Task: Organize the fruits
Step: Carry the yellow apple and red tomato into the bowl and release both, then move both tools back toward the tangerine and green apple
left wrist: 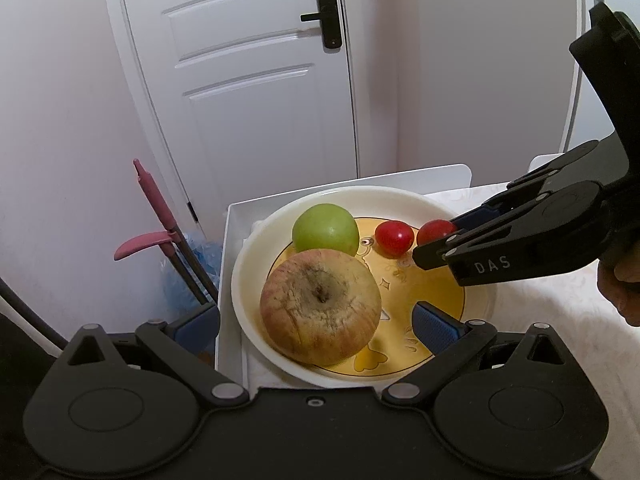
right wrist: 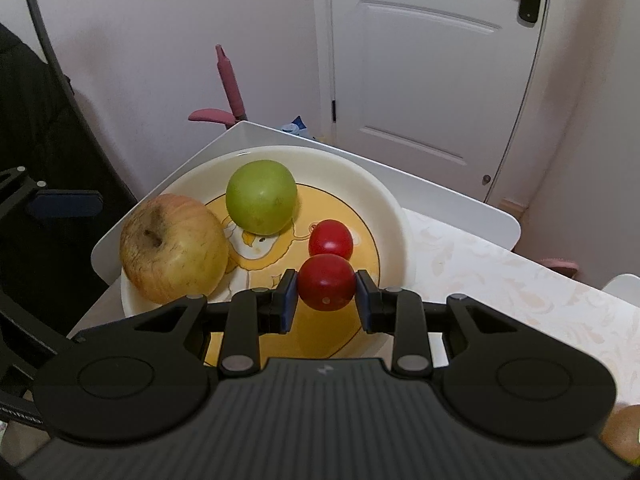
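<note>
A white bowl with a yellow cartoon centre holds a large wrinkled yellow-red apple, a green apple and a small red fruit. My left gripper is open wide. Its blue pads stand apart on either side of the large apple without touching it. My right gripper is shut on a second small red fruit, low over the bowl's right side beside the first one.
The bowl sits in a white tray at the corner of a table with a pale patterned cloth. A kiwi lies at the near right. A pink-handled broom and a white door stand behind.
</note>
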Demonstrator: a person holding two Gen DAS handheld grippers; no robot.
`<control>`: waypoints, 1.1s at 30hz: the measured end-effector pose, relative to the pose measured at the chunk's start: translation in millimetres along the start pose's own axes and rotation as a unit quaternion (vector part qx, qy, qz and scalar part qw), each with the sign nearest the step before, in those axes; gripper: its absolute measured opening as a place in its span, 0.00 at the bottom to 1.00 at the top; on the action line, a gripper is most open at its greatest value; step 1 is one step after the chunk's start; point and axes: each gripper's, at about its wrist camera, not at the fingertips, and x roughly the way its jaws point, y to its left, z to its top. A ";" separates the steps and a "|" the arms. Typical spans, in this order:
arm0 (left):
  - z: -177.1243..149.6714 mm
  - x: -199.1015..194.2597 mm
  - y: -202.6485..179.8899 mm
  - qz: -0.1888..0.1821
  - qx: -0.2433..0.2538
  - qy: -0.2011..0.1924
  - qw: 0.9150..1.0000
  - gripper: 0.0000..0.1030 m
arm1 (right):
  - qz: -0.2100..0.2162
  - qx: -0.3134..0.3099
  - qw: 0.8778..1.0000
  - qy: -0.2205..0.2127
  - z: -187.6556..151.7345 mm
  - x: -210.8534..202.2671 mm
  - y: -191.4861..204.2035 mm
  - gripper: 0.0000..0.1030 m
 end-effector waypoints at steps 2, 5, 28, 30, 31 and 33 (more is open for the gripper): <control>0.1 -0.4 -0.8 0.000 0.002 0.000 1.000 1.00 | -0.003 -0.003 1.000 -0.006 -0.7 -3.7 1.5 0.62; -0.7 -2.1 -2.5 0.001 0.006 -0.003 1.000 1.00 | -0.020 0.007 0.999 -0.028 -2.0 -14.6 1.3 0.93; 11.1 -48.5 -37.7 -0.013 0.009 -0.026 1.000 1.00 | -0.077 0.096 0.990 -0.074 -27.8 -125.7 -14.2 1.00; 12.0 -54.5 -46.2 -0.015 0.014 -0.029 0.999 1.00 | -0.087 0.098 0.988 -0.078 -34.3 -139.0 -19.7 1.00; 13.0 -57.2 -50.9 -0.015 0.016 -0.030 0.999 1.00 | -0.092 0.100 0.988 -0.079 -37.5 -144.6 -22.4 1.00; 15.3 -62.6 -59.3 -0.016 0.018 -0.032 0.999 1.00 | -0.099 0.103 0.986 -0.082 -45.5 -156.7 -29.7 1.00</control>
